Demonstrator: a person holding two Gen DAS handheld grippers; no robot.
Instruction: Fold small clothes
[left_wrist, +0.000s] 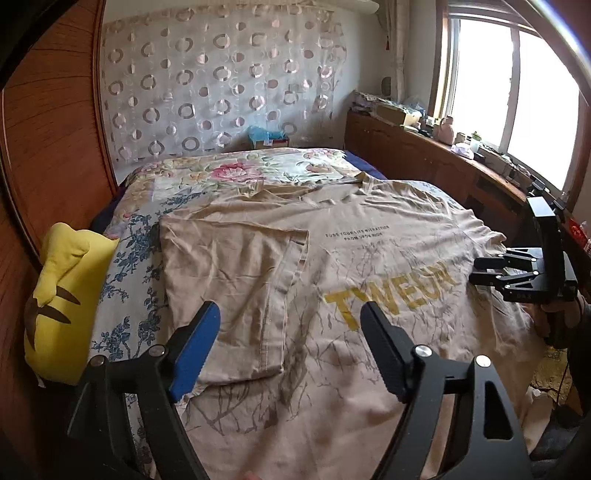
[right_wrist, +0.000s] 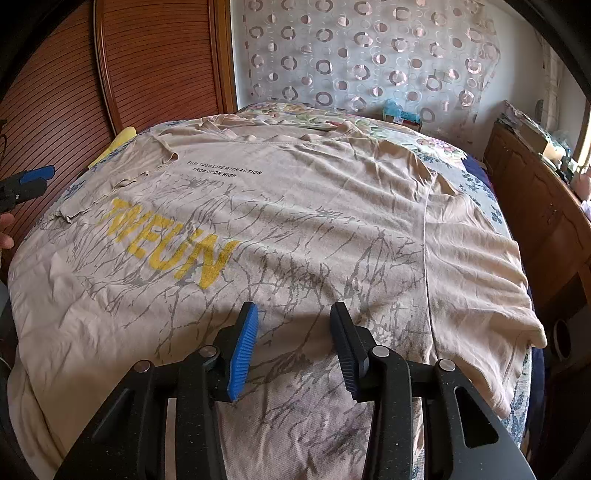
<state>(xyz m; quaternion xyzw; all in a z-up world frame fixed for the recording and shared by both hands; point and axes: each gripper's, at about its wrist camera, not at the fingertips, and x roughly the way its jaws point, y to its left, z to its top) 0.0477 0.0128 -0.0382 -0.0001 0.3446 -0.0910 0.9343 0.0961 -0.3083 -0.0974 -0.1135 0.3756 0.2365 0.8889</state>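
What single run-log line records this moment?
stage: left sleeve folded | T-shirt flat on bed | left gripper open | right gripper open

My left camera is looking from the foot of the bed (left_wrist: 177, 173) along my left gripper (left_wrist: 291, 336), facing the circle-patterned curtain (left_wrist: 221, 81), with the window (left_wrist: 509, 92) off to the right. My right camera is sitting lower and nearer, looking along my right gripper (right_wrist: 293, 343) toward the same curtain and the wooden panel (right_wrist: 155, 59). Both are sharing the beige T-shirt (left_wrist: 369, 258) with its yellow lettering (right_wrist: 166, 243), and each is catching the other gripper at its edge.
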